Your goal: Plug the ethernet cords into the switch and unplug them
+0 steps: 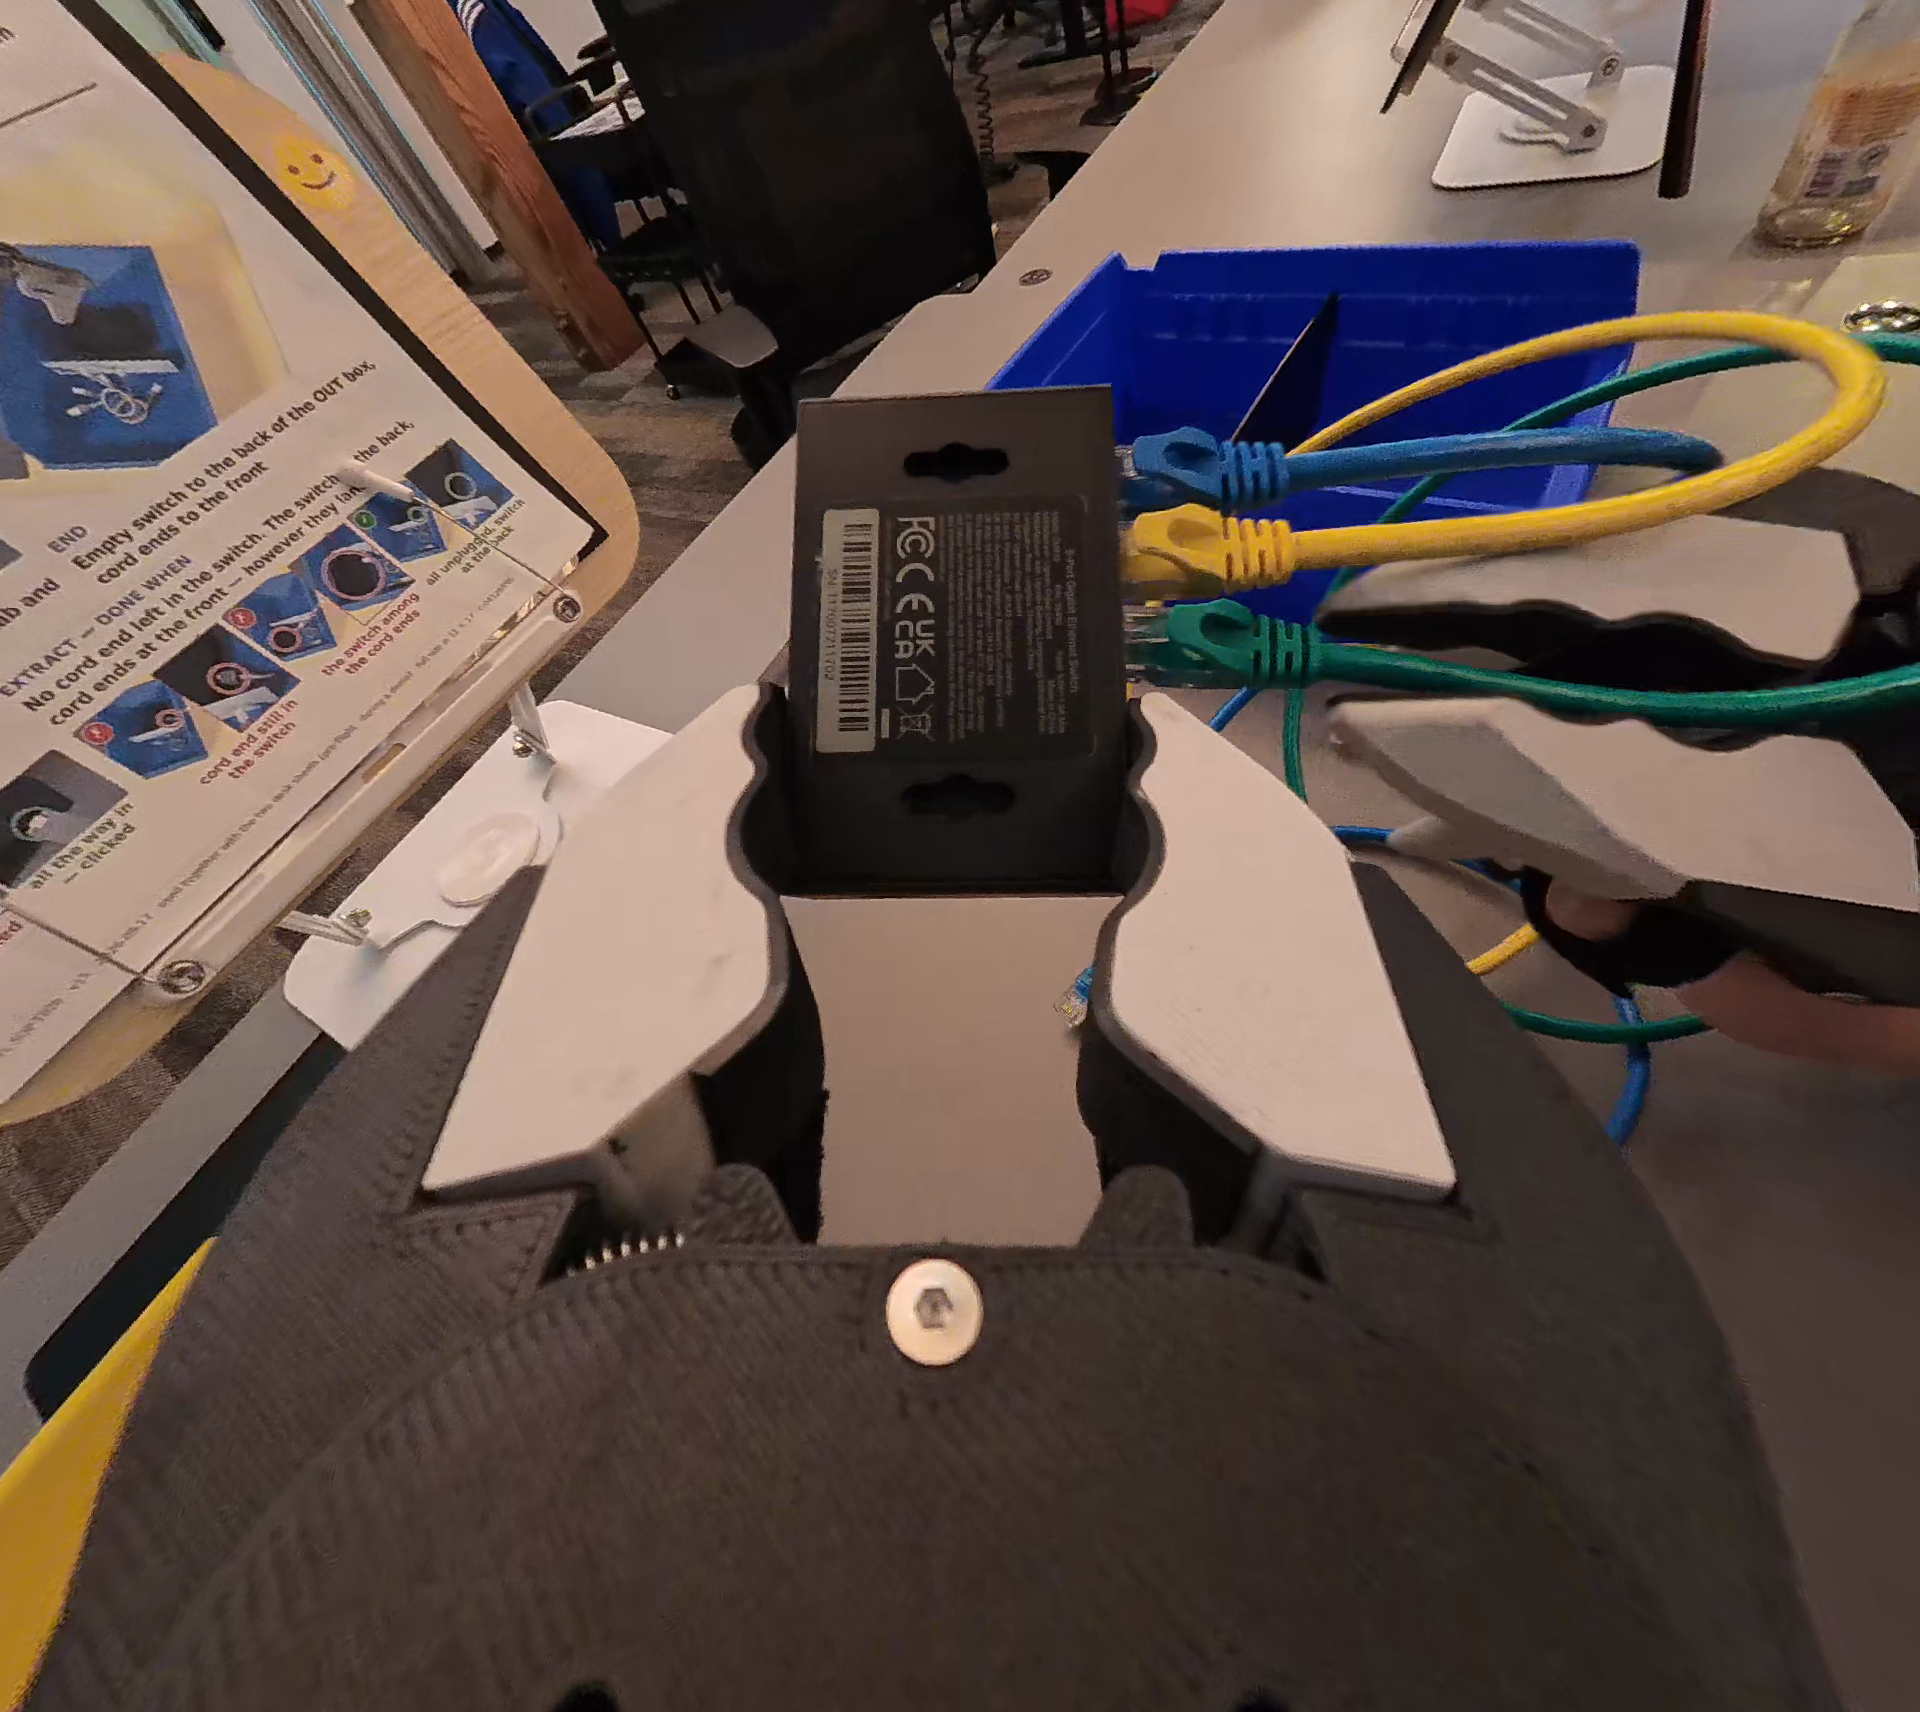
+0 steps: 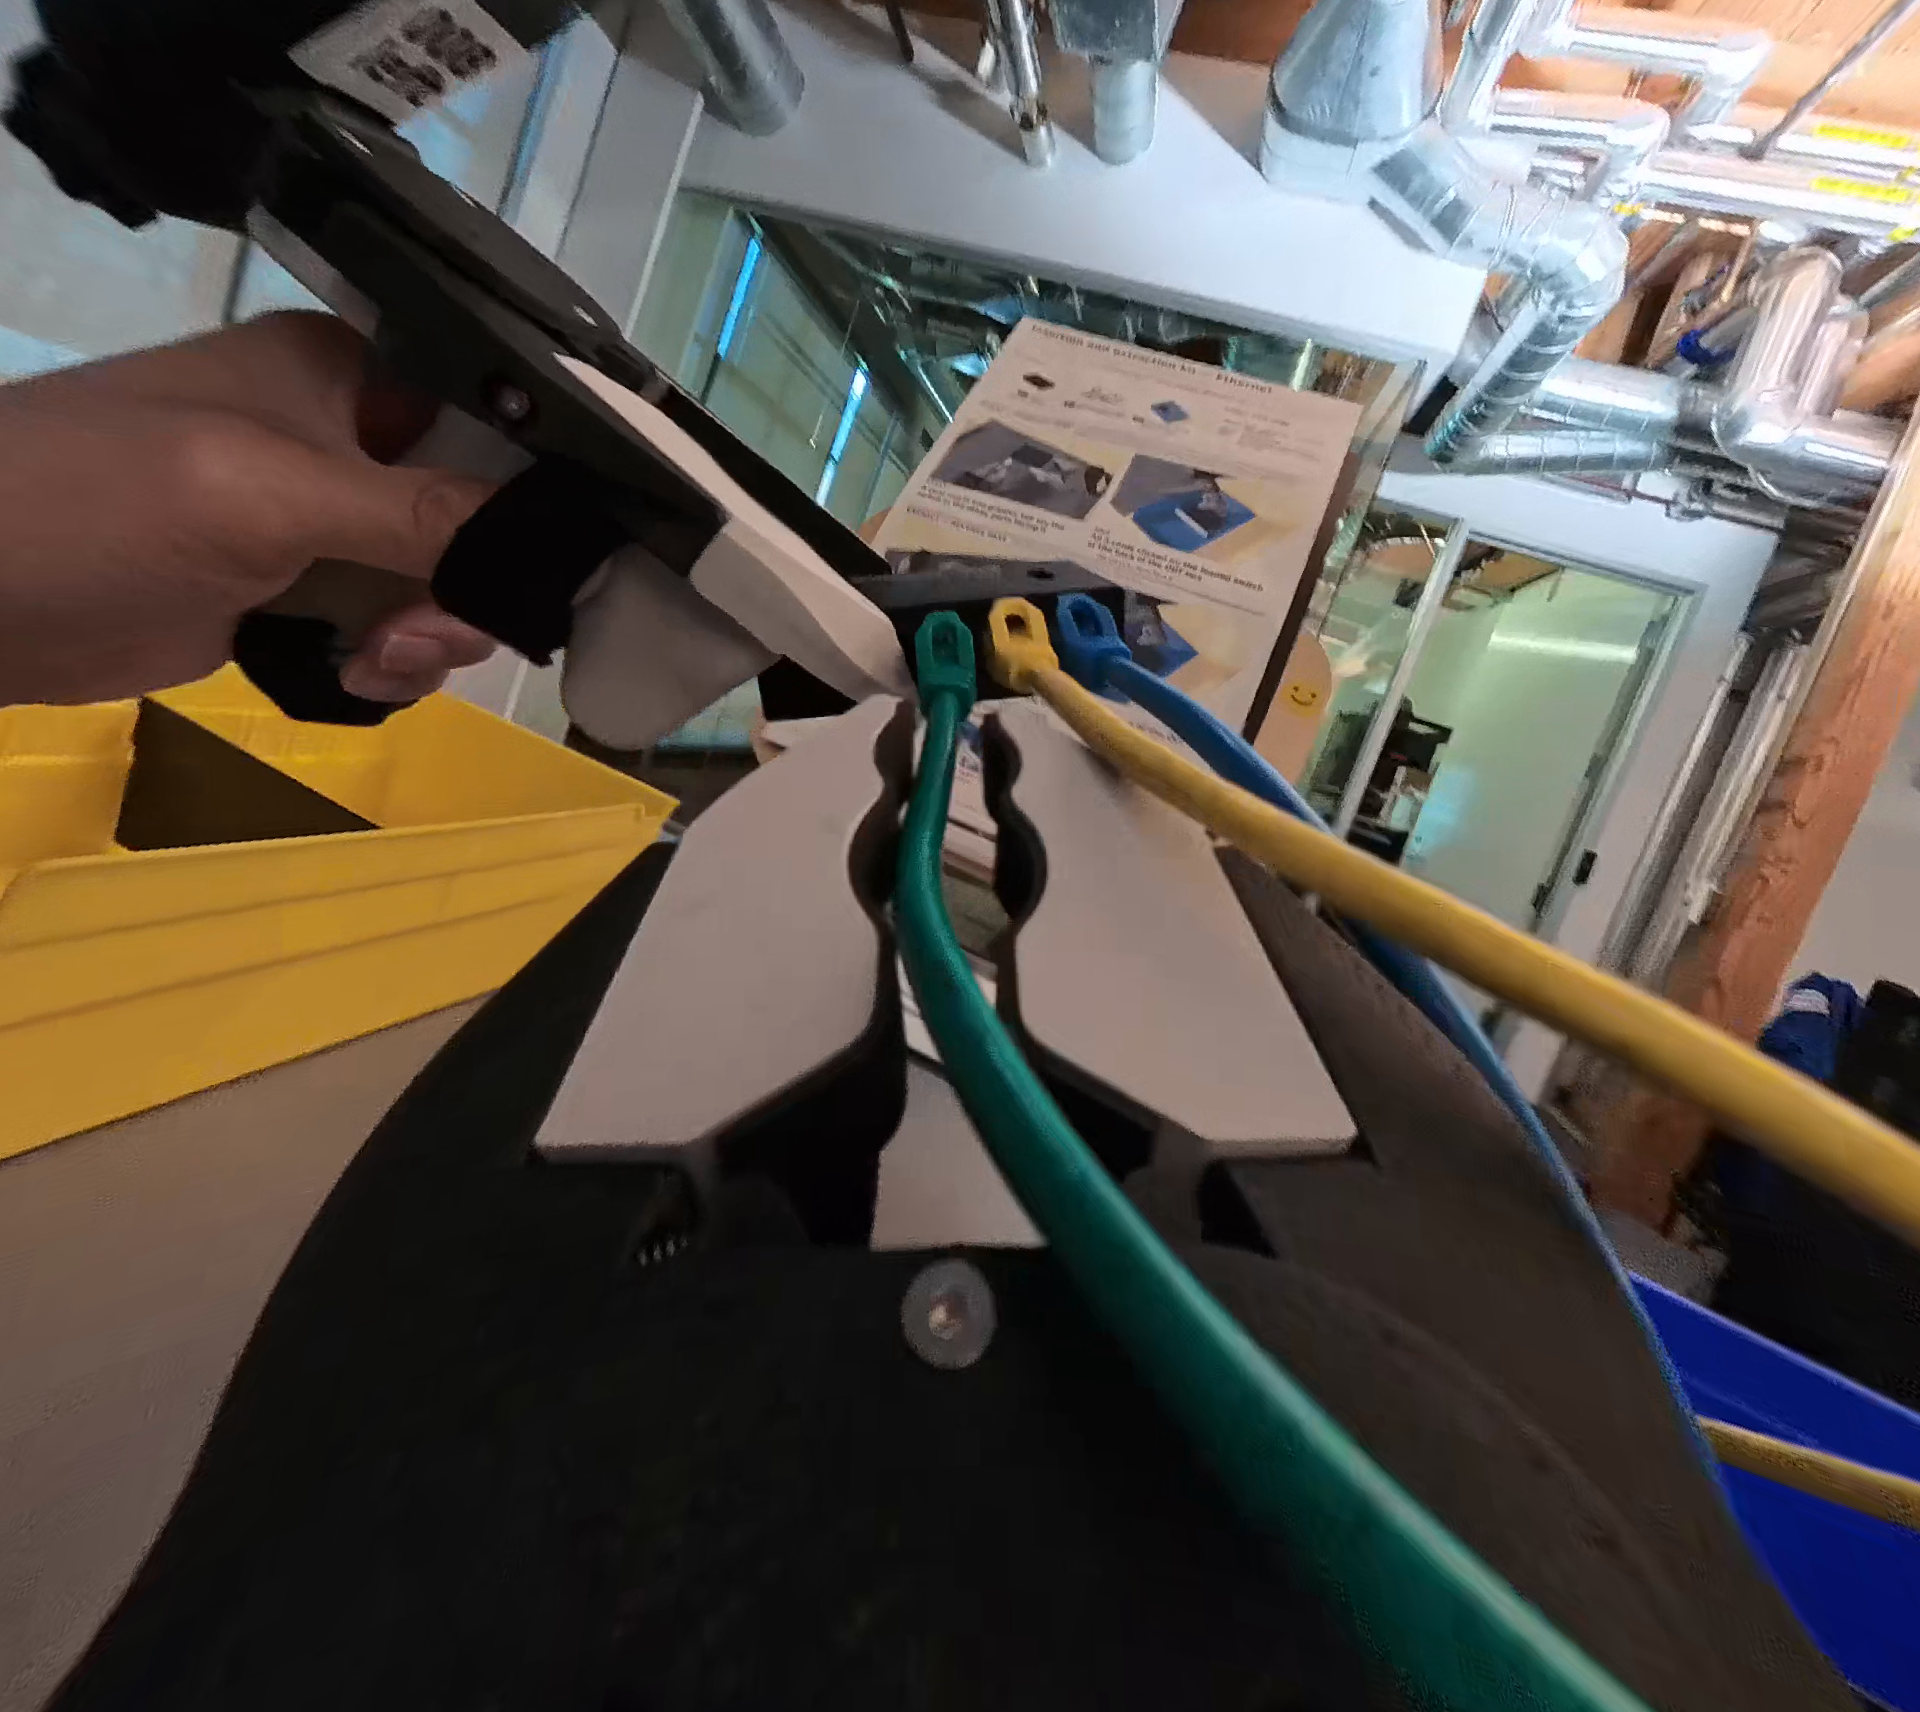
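My left gripper (image 1: 951,727) is shut on the black switch (image 1: 956,582) and holds it upright above the table, its labelled underside facing the camera. Three cords are plugged into the switch's right side: blue (image 1: 1195,467), yellow (image 1: 1195,550) and green (image 1: 1226,639). My right gripper (image 1: 1335,670) comes in from the right, shut on the green cord just behind its plug. In the right wrist view the green cord (image 2: 935,883) runs between my right gripper's (image 2: 945,712) fingers up to the switch (image 2: 997,587). The yellow cord (image 2: 1351,893) and blue cord (image 2: 1174,706) pass to its right.
A blue bin (image 1: 1403,332) stands behind the switch, and a yellow bin (image 2: 312,883) is at the left of the right wrist view. An instruction board (image 1: 208,571) stands at the left. Loose cord loops (image 1: 1621,1091) lie on the table. A monitor stand (image 1: 1538,104) and bottle (image 1: 1860,104) are farther back.
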A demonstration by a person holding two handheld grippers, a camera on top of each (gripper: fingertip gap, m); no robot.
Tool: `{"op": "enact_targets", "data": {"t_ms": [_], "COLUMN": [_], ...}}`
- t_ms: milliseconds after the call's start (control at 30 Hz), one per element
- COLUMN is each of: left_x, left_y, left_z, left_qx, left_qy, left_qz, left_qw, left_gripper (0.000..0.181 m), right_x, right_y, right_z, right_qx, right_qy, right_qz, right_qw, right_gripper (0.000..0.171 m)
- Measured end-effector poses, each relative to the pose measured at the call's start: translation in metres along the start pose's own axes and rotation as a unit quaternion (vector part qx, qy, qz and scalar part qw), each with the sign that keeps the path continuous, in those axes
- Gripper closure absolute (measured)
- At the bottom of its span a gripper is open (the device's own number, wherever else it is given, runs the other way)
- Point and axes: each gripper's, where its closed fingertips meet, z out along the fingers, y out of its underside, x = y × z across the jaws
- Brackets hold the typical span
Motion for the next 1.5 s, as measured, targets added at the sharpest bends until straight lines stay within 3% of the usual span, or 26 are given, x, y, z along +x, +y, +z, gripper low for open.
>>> {"op": "enact_targets", "data": {"t_ms": [267,633,833,1033,1367,1500], "left_x": [0.0,0.003,0.021,0.035,0.03,0.03], "left_y": [0.004,0.0,-0.036,-0.054,-0.08,-0.075], "left_z": [0.002,0.003,-0.024,-0.046,-0.091,-0.103], "left_qx": [0.0,0.016,0.089,0.135,0.205,0.202], "left_qy": [0.01,-0.004,0.005,0.046,0.009,0.035], "left_qz": [-0.008,-0.003,0.051,0.053,0.054,0.04], "left_qw": [1.0,1.0,0.995,0.988,0.977,0.978], "left_gripper": [0.121,0.121,0.121,0.12,0.118,0.115], "right_x": [-0.001,0.004,0.002,-0.006,-0.018,-0.026], "right_y": [0.001,0.0,-0.042,-0.074,-0.122,-0.132], "right_z": [-0.001,-0.002,-0.014,-0.022,-0.008,-0.004], "right_qx": [-0.003,-0.008,0.058,0.085,0.135,0.158], "right_qy": [-0.01,-0.044,-0.042,-0.048,-0.128,-0.146], "right_qz": [-0.012,0.043,-0.12,-0.28,-0.394,-0.415], "right_qw": [1.0,0.998,0.99,0.955,0.9,0.884], "right_gripper": [0.165,0.165,0.165,0.165,0.165,0.165]}}
